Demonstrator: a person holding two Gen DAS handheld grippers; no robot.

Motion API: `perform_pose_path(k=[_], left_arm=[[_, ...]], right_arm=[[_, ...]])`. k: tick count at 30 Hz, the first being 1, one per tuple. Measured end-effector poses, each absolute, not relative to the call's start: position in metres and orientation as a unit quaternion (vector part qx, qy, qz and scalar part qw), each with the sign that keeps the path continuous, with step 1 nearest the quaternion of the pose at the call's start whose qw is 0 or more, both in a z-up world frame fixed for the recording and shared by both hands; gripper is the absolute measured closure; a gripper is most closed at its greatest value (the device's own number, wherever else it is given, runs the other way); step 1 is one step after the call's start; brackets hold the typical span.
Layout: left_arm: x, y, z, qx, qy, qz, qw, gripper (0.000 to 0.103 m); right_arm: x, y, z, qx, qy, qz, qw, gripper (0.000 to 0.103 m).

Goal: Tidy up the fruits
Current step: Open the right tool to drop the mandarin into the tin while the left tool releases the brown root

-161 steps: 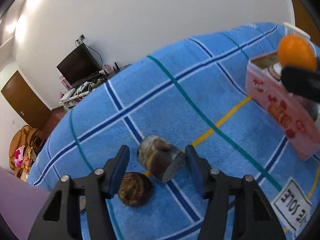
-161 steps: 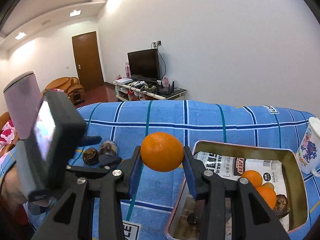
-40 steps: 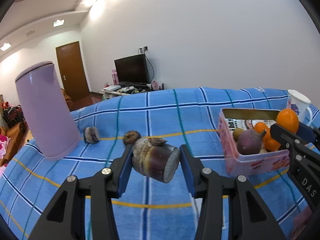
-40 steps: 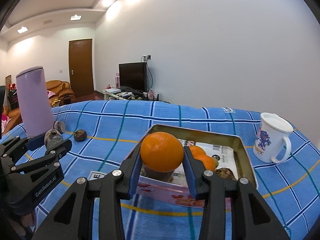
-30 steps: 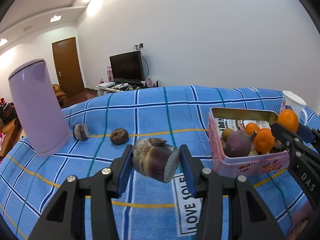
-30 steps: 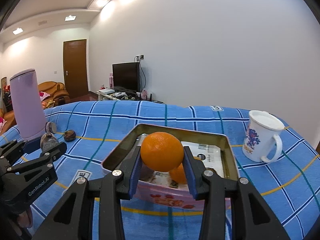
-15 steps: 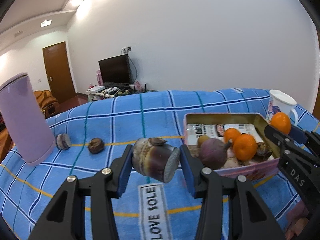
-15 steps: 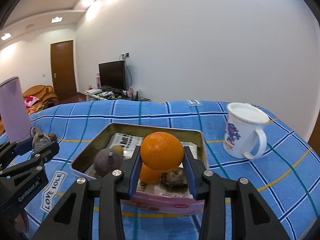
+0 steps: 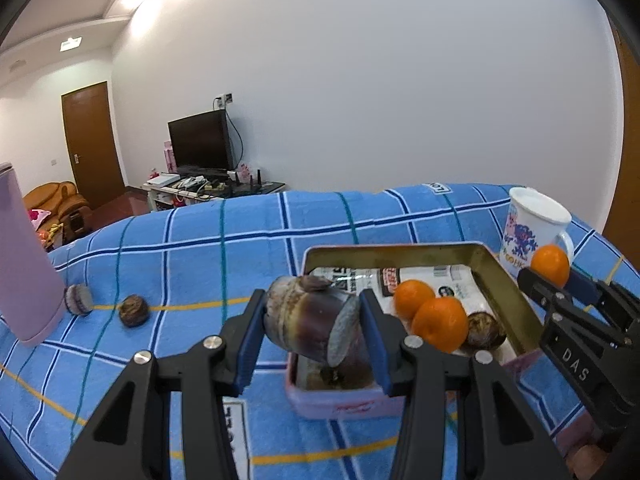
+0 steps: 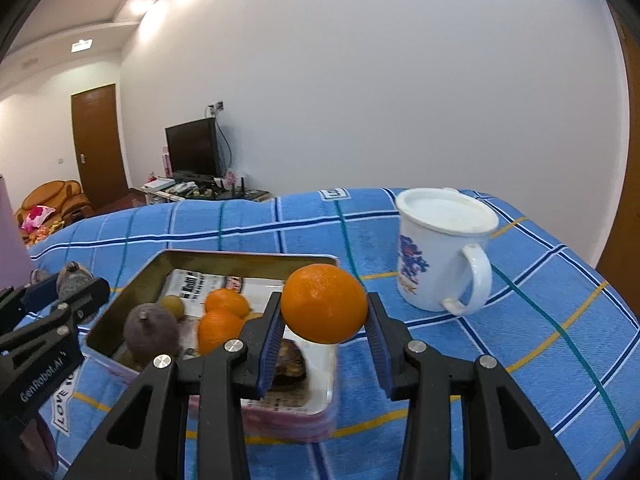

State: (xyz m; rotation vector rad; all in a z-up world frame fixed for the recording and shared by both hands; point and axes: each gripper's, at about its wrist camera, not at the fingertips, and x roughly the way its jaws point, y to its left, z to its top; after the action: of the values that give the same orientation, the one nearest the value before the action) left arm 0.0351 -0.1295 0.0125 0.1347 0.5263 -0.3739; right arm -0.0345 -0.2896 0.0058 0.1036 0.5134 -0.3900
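Observation:
My left gripper [image 9: 312,330] is shut on a brown-purple cut stalk piece [image 9: 308,320], held above the near left corner of the open pink tin [image 9: 496,276]. My right gripper [image 10: 324,334] is shut on an orange [image 10: 324,303] above the tin's right end [image 10: 240,258]. Inside the tin lie two oranges [image 10: 220,330], a purple fruit [image 10: 150,330], a small tan fruit [image 10: 173,306] and a dark brown fruit [image 10: 290,362]. On the blue checked cloth, a brown round fruit [image 9: 134,311] and another cut piece [image 9: 78,299] lie to the left.
A tall lilac flask [image 9: 24,272] stands at the left beside the cut piece. A white mug [image 10: 440,248] stands right of the tin. Beyond the table's far edge are a television, a door and a sofa.
Both grippers have moved to the right with their loads. The tin has slid under the stalk piece in the left view, and the mug has come closer in the right view.

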Motion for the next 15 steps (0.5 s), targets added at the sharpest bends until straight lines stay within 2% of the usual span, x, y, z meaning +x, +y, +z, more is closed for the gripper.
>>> perform_pose_path(k=[15], left_arm=[[0.078, -0.165, 0.005, 0.053, 0.288, -0.184, 0.938, 0.055]], right_arm=[[0.032, -0.304, -0.001, 0.072, 0.296, -0.187, 0.934, 0.061]])
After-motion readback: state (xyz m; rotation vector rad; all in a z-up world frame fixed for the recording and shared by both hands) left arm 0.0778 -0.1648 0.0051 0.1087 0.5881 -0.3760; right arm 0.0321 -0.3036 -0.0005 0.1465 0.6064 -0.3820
